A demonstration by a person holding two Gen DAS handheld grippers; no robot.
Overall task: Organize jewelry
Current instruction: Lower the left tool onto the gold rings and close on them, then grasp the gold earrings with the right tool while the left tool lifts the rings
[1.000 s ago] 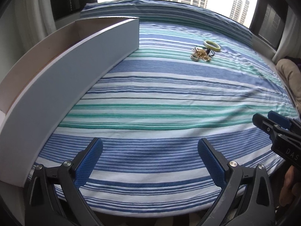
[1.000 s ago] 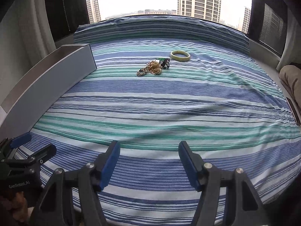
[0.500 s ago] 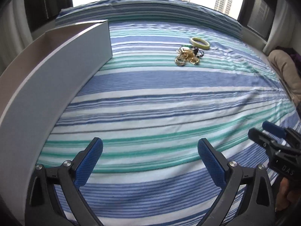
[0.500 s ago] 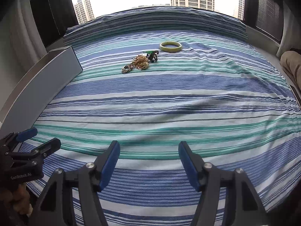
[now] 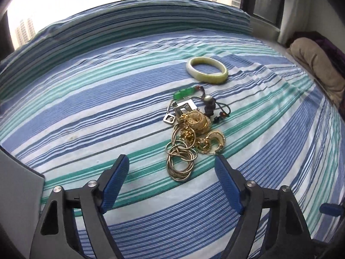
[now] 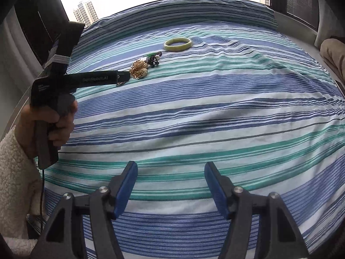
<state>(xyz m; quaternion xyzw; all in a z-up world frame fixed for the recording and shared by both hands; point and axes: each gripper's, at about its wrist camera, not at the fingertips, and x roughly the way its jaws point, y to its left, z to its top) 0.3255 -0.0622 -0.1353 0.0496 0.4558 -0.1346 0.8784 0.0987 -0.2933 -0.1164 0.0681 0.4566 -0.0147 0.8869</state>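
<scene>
Two handheld grippers over a striped bed with a pile of jewelry.

The left gripper [image 5: 171,169] hovers, fingers spread, over coiled gold chains [image 5: 181,161] at the near end of the jewelry pile [image 5: 192,129]. A pale green bangle [image 5: 207,70] lies just beyond, toward the bed's [image 5: 86,108] far edge. The right gripper [image 6: 170,183] hangs well back, fingers spread, empty.

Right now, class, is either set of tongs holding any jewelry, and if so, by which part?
Nothing is held. The left tongs are open, poised just short of the coiled gold chains. The right tongs are open over bare striped bedspread.
</scene>
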